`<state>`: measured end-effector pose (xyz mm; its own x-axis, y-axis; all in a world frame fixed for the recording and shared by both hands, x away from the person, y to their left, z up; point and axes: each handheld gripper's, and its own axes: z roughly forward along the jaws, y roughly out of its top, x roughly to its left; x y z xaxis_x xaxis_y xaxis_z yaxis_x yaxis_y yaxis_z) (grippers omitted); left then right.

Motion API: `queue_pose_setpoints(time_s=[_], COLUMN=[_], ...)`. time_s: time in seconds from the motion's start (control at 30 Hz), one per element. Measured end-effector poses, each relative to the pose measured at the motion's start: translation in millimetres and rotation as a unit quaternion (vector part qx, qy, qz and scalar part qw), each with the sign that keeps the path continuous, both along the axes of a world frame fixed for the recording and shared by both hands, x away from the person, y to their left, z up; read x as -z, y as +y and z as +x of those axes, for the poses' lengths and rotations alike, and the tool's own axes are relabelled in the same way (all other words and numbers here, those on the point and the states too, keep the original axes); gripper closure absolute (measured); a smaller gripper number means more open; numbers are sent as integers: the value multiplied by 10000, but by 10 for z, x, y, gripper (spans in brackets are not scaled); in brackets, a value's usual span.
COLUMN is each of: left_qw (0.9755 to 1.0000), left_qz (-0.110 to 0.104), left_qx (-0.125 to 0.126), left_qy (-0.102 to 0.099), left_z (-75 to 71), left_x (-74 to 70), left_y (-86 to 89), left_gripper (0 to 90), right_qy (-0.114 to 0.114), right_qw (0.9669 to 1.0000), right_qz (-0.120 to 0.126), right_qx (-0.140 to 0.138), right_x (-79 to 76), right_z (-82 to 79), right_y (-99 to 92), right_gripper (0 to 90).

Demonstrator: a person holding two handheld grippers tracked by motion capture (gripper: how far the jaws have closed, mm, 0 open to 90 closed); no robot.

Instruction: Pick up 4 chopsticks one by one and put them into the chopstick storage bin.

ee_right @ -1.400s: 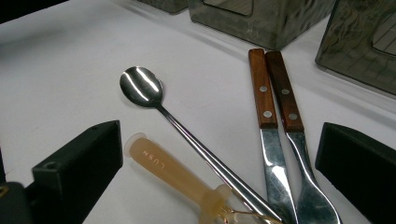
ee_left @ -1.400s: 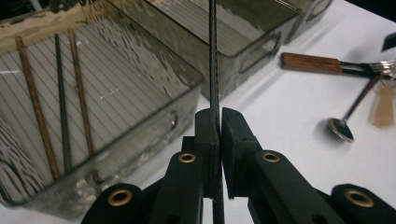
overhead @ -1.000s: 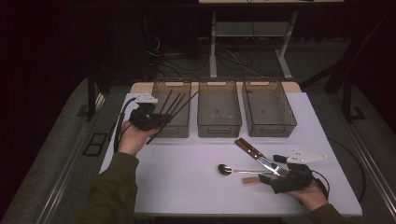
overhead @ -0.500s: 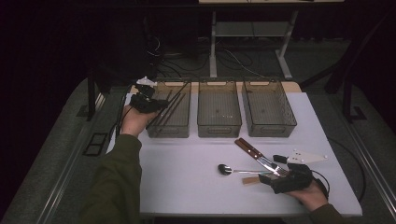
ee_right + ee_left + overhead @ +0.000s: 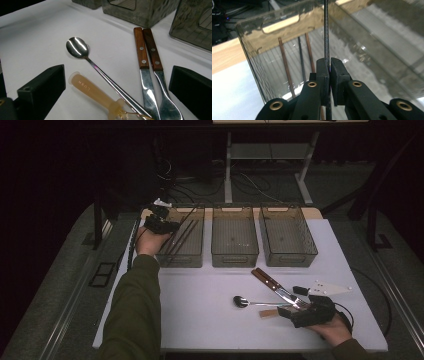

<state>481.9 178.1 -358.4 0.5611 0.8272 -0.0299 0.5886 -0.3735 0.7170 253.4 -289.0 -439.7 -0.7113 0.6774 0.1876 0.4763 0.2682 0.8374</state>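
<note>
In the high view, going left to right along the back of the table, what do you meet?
Left gripper, shut on a thin black stick over the left bin → middle bin → right bin.

The left hand-held gripper (image 5: 172,226) carried its black chopstick (image 5: 326,32) over the left bin (image 5: 200,261).

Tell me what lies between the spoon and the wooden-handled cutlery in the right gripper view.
Bare white tabletop: the spoon and the two wooden handles lie apart there, converging toward the right gripper.
</note>
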Motion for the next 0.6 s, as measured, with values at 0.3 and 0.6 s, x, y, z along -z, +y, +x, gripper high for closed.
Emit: queue_pose_setpoints(time_s=[0.3,0.6], left_qw=[9995,10000], left_qz=[13,-91], left_qx=[-256,7], left_qy=[160,25], left_z=[-10,-95], left_x=[282,208], left_y=[-22,-47], left_gripper=[712,540], right_qy=[14,8], right_qw=[10000,10000], right_qz=[-4,-24], right_qx=[-8,-24], right_x=[0,5], right_z=[-3,9], right_y=[15,15], right_gripper=[5,5])
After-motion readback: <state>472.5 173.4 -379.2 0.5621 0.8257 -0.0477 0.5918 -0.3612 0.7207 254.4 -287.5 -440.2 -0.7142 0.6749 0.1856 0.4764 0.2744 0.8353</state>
